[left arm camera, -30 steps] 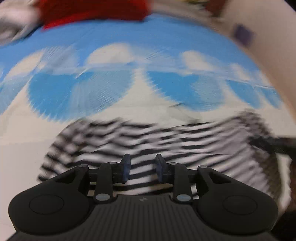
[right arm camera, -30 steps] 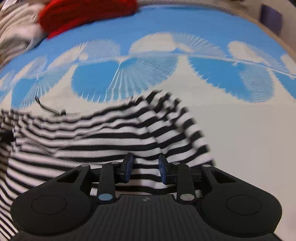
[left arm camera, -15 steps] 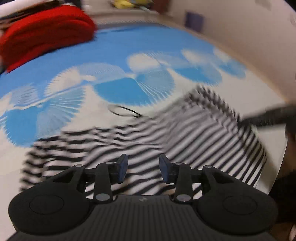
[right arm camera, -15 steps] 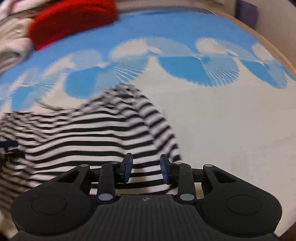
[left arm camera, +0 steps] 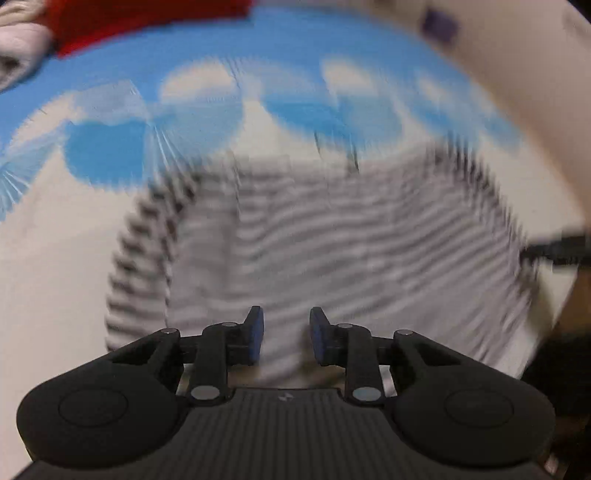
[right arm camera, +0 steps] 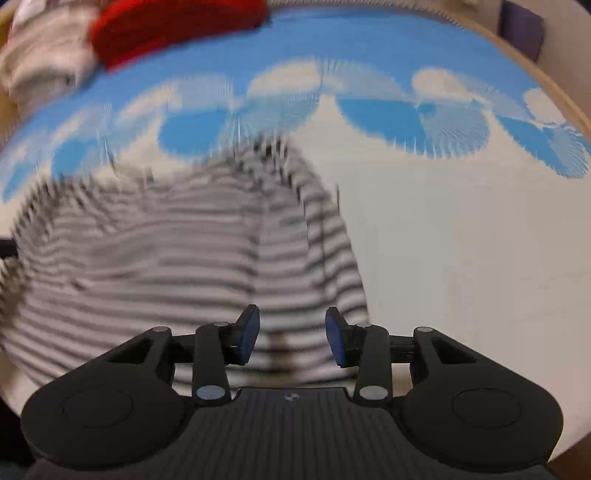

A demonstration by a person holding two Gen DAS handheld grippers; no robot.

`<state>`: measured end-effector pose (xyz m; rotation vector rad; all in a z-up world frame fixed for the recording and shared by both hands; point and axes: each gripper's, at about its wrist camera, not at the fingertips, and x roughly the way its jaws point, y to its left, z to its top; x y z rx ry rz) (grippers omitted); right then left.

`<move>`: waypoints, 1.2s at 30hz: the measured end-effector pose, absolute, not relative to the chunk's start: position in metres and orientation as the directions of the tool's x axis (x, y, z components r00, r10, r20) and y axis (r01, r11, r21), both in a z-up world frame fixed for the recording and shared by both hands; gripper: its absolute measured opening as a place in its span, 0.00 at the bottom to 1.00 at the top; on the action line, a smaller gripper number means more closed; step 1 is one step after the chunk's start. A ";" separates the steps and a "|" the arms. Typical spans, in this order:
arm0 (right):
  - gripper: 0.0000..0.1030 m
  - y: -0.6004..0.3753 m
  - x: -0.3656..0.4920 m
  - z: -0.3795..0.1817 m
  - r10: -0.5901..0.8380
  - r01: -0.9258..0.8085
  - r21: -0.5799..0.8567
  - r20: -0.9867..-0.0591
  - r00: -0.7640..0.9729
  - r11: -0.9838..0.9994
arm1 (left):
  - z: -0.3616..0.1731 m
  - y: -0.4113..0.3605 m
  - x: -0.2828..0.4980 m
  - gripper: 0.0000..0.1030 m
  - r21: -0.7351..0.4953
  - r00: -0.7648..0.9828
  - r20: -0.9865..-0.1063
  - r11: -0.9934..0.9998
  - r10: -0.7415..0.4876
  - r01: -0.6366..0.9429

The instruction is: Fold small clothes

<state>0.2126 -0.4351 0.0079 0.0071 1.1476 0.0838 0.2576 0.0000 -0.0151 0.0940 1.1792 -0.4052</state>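
Striped garment: black-and-white striped knit top (left arm camera: 332, 236), spread on the bed cover in front of both grippers; also seen from the right wrist (right arm camera: 155, 258); both views are blurred, so its folds are hard to read.
Garment position: on the pale lower part of the cover, its far edge reaching the blue fan shapes; in the right wrist view a sleeve or side panel runs down its right side.
Bed cover: blue and cream cloth printed with fan-shaped patterns (left arm camera: 44, 266), lying under the garment (right arm camera: 461, 240).
Left gripper: black two-finger gripper with blue pads (left arm camera: 286, 338), pointing steeply down over the near edge of the striped top.
Left jaws: partly apart and closing; striped cloth shows through the gap, but the pads do not press on it.
Right gripper: same black build with blue pads (right arm camera: 291, 339), over the near right part of the top.
Right jaws: wider apart than the left pair and opening; cloth lies behind the gap, nothing is pinched.
Red item: red folded knit cloth (right arm camera: 173, 26) at the far edge of the cover, well apart from the top.
Pale pile: crumpled whitish clothing (right arm camera: 40, 62) just left of the red cloth.
Dark shape: blurred black object (left arm camera: 561, 249) at the top's right edge in the left view; I cannot tell what it is.
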 end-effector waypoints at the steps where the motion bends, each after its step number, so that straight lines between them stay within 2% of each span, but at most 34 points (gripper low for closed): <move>1: 0.42 -0.433 0.213 -0.004 0.037 -0.081 0.009 -0.936 0.351 0.997 | -0.029 -0.005 0.254 0.31 -0.090 0.283 -0.937 0.923 -0.206 0.374; 3: 0.42 -0.428 0.209 -0.019 -0.068 -0.136 -0.111 -0.955 0.287 0.984 | -0.037 -0.012 0.249 0.31 -0.014 0.300 -0.942 0.914 -0.148 0.405; 5: 0.41 -0.424 0.204 -0.004 -0.111 -0.136 -0.171 -0.924 0.365 0.976 | -0.017 -0.010 0.247 0.32 -0.015 0.369 -0.916 0.933 -0.156 0.359; 7: 0.42 -0.423 0.195 0.028 -0.069 -0.107 -0.140 -0.865 0.497 0.984 | 0.013 -0.005 0.237 0.36 -0.027 0.472 -0.862 0.945 -0.187 0.327; 10: 0.43 -0.422 0.168 0.085 0.003 -0.046 -0.040 -0.721 0.693 0.998 | 0.054 -0.010 0.211 0.43 0.018 0.599 -0.780 0.950 -0.182 0.312; 12: 0.48 -0.421 0.146 0.112 0.042 -0.046 0.011 -0.633 0.773 0.999 | 0.080 -0.012 0.189 0.49 0.026 0.655 -0.735 0.958 -0.176 0.287; 14: 0.55 -0.419 0.123 0.128 0.075 -0.060 0.046 -0.554 0.829 0.997 | 0.100 -0.010 0.158 0.60 0.004 0.705 -0.686 0.968 -0.180 0.250; 16: 0.59 -0.421 0.100 0.130 0.101 -0.067 0.084 -0.507 0.856 0.994 | 0.108 -0.012 0.128 0.61 -0.035 0.739 -0.648 0.976 -0.185 0.214; 19: 0.59 -0.418 0.083 0.103 0.093 -0.052 0.093 -0.517 0.851 0.994 | 0.096 -0.015 0.091 0.68 -0.099 0.764 -0.619 0.983 -0.181 0.153; 21: 0.59 -0.411 0.081 0.092 0.076 -0.025 0.099 -0.555 0.829 0.995 | 0.071 -0.019 0.073 0.68 -0.093 0.742 -0.651 0.987 -0.161 0.133; 23: 0.59 -0.410 0.082 0.081 0.087 -0.027 0.115 -0.563 0.822 0.993 | 0.054 -0.023 0.067 0.62 -0.018 0.697 -0.711 0.993 -0.093 0.115; 25: 0.59 -0.407 0.087 0.070 0.068 -0.019 0.089 -0.585 0.808 0.996 | 0.053 -0.022 0.066 0.62 0.000 0.697 -0.713 0.995 -0.073 0.104; 27: 0.59 -0.408 0.087 0.069 0.060 -0.004 0.094 -0.603 0.795 0.996 | 0.062 -0.012 0.068 0.48 -0.041 0.705 -0.704 0.996 -0.082 0.074; 28: 0.59 -0.409 0.087 0.068 0.058 0.006 0.103 -0.608 0.792 0.995 | 0.066 -0.006 0.069 0.31 -0.069 0.699 -0.710 0.997 -0.081 0.046; 29: 0.59 -0.411 0.088 0.068 0.053 0.021 0.113 -0.611 0.790 0.993 | 0.069 -0.001 0.070 0.19 -0.092 0.689 -0.720 0.996 -0.082 0.022; 30: 0.59 -0.413 0.088 0.068 0.044 0.037 0.119 -0.613 0.789 0.992 | 0.072 0.004 0.071 0.15 -0.110 0.680 -0.728 0.994 -0.082 0.001; 36: 0.59 -0.416 0.091 0.070 0.038 0.079 0.163 -0.613 0.789 0.983 | 0.054 0.019 0.075 0.15 -0.078 0.676 -0.736 0.997 -0.046 -0.016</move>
